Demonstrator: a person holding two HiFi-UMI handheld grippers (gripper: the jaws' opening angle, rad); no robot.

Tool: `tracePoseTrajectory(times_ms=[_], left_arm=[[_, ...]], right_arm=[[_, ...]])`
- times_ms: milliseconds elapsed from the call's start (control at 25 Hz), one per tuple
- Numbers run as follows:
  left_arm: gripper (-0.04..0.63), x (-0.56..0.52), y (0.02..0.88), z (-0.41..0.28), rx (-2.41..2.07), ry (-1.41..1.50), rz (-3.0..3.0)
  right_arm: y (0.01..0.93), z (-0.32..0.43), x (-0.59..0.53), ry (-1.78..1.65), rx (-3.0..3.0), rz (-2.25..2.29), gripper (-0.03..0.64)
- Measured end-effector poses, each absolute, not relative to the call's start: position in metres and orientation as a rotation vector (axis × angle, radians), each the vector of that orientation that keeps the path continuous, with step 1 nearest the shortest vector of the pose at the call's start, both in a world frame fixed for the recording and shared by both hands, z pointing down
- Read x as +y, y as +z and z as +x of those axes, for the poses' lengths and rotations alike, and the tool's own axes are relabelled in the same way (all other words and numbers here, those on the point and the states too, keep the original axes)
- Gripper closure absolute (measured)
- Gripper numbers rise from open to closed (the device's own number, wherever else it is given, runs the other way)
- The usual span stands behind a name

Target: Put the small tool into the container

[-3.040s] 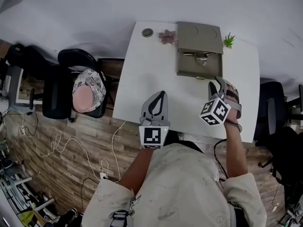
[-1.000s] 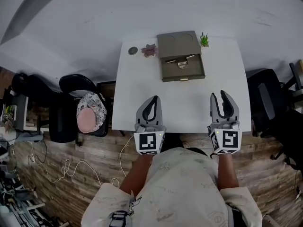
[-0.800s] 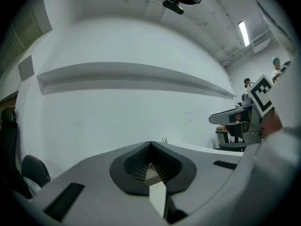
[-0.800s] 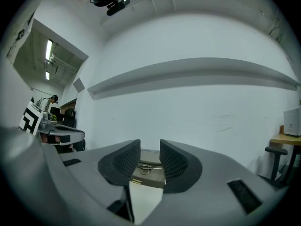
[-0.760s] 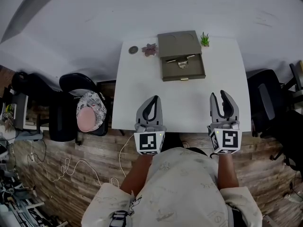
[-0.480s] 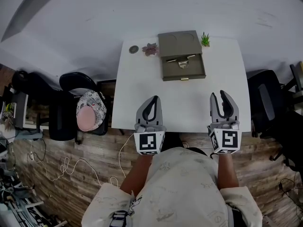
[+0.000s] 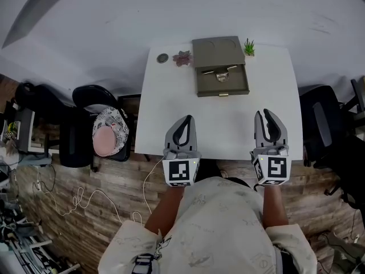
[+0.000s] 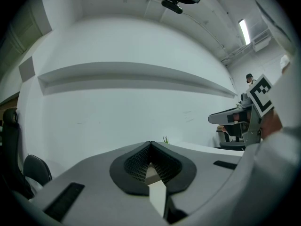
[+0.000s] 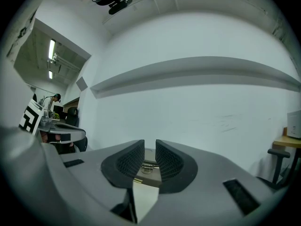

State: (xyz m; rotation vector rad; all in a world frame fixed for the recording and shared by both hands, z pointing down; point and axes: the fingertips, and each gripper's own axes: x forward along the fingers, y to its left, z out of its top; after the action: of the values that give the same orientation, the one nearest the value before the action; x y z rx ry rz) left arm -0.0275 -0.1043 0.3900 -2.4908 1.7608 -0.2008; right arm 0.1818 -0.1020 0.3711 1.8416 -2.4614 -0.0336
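An olive container (image 7: 220,51) stands at the table's far side with its drawer (image 7: 223,80) pulled out. A small metal tool (image 7: 220,73) lies inside the drawer. Both grippers rest at the table's near edge, well short of the container. My left gripper (image 7: 187,119) (image 8: 150,145) is shut with nothing in it. My right gripper (image 7: 268,114) (image 9: 150,145) has just been closing; a narrow gap remains and nothing is between its pads. Through that gap, in the right gripper view, I see the container (image 9: 150,155) and the tool (image 9: 146,169).
On the white table (image 7: 171,107), a pink flower ornament (image 7: 183,57) and a round disc (image 7: 162,57) lie left of the container, and a small green plant (image 7: 249,47) stands at its right. A chair with a patterned cushion (image 7: 109,130) stands left, and a dark chair (image 7: 324,124) stands right.
Three seconds ago my right gripper was up near the drawer; it now sits back at the near edge. Its jaws stand closer together than a second ago. The left gripper has kept still.
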Motion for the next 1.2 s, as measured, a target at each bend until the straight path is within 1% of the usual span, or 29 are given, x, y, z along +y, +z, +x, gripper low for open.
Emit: tracePoseTrajectory(times_ms=[160,240,1200], left_arm=[[0.589,-0.105,0.389,-0.028,1.764,-0.205,-2.489],[0.589,-0.106,0.389,-0.028,1.767,-0.205,-2.487],[0.589,-0.105,0.388,-0.035,1.819,-0.212,-2.451]], right_arm=[[0.366,0.18,-0.103,-0.083,-2.473,1.842,0.573],[0.365,0.178,-0.104,-0.096,-2.483,1.838,0.584],[0.369,0.17,-0.112,-0.073,-2.503,1.797,0.589]])
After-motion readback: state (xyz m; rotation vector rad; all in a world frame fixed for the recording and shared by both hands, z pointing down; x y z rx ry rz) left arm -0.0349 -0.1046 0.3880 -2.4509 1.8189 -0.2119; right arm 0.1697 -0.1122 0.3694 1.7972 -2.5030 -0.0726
